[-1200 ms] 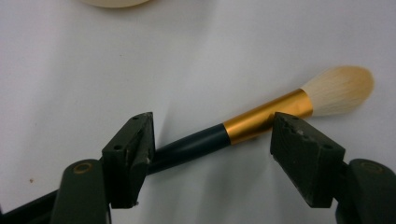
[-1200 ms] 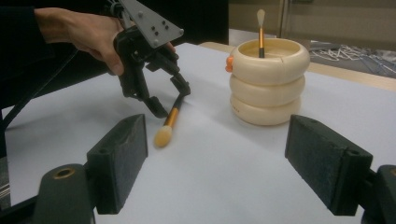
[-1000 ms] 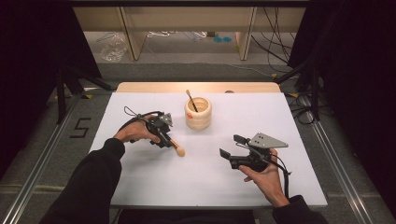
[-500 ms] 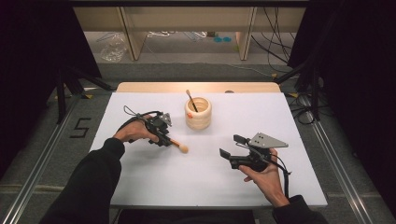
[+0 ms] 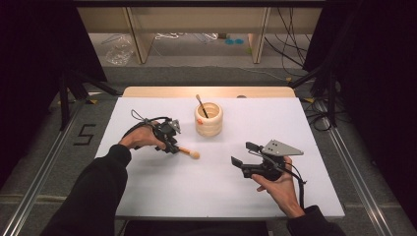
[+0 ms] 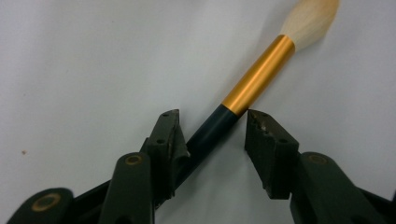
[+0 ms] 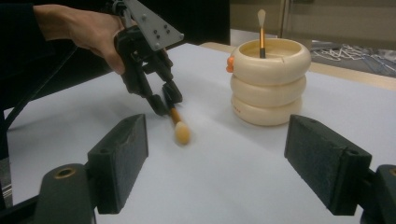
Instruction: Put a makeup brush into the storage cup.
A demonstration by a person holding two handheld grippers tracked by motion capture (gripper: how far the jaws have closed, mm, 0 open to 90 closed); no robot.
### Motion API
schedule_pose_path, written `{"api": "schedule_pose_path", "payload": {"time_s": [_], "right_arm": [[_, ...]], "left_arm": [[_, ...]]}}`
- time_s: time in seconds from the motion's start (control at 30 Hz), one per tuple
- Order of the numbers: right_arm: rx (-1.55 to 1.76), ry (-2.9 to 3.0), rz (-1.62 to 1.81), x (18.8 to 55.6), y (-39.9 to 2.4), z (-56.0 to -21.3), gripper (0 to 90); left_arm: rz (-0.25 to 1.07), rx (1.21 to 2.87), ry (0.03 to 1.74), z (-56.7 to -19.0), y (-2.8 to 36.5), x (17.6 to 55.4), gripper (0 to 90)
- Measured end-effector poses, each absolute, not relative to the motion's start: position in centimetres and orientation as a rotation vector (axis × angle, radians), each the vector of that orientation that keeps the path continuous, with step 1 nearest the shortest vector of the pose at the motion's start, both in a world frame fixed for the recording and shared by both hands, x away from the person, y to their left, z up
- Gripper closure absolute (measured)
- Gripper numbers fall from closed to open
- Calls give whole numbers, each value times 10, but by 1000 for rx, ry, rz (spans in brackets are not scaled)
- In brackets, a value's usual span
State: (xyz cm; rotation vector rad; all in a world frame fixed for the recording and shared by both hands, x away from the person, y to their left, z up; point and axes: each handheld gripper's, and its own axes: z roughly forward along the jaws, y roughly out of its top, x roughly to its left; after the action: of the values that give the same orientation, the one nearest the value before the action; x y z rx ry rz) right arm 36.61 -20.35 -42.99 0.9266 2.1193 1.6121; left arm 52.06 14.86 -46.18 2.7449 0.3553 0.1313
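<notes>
The left gripper has just been closing around the brush, one pad still clear; gripped off-centre, it may pivot or slip. The right gripper is wide open, empty.

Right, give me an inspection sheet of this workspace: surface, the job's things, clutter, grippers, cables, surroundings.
Surface: white table top, a bare wooden strip along its far edge.
Job's things: makeup brush lying on the table, gold ferrule, pale bristles; cream ringed holder with a second brush standing in it.
Clutter: nothing seen.
Grippers: left gripper has just been closing, its jaws around the brush's dark handle, one pad touching, the other with a gap; right gripper open, nothing between its jaws.
Cables: one black cable loops from the left gripper; loose cables on the floor behind.
Surroundings: dark curtains on both sides, wooden shelving behind.
</notes>
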Motion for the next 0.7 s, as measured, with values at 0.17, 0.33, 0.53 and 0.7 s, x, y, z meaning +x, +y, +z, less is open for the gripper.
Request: {"api": "schedule_pose_path", "payload": {"time_s": [0.17,0.33,0.53,0.7], "right_arm": [[925,2127,1603,366,-204,-429,227],[925,2122,1615,366,-203,-430,229],[925,2122,1615,366,-203,-430,230],[928,2122,1611,366,-203,-430,231]], "left_arm": [[118,2764,364,-461,146,520,622],[101,2780,367,-462,146,520,651],[80,2790,362,-461,146,520,695],[71,2793,371,-461,144,520,721]]}}
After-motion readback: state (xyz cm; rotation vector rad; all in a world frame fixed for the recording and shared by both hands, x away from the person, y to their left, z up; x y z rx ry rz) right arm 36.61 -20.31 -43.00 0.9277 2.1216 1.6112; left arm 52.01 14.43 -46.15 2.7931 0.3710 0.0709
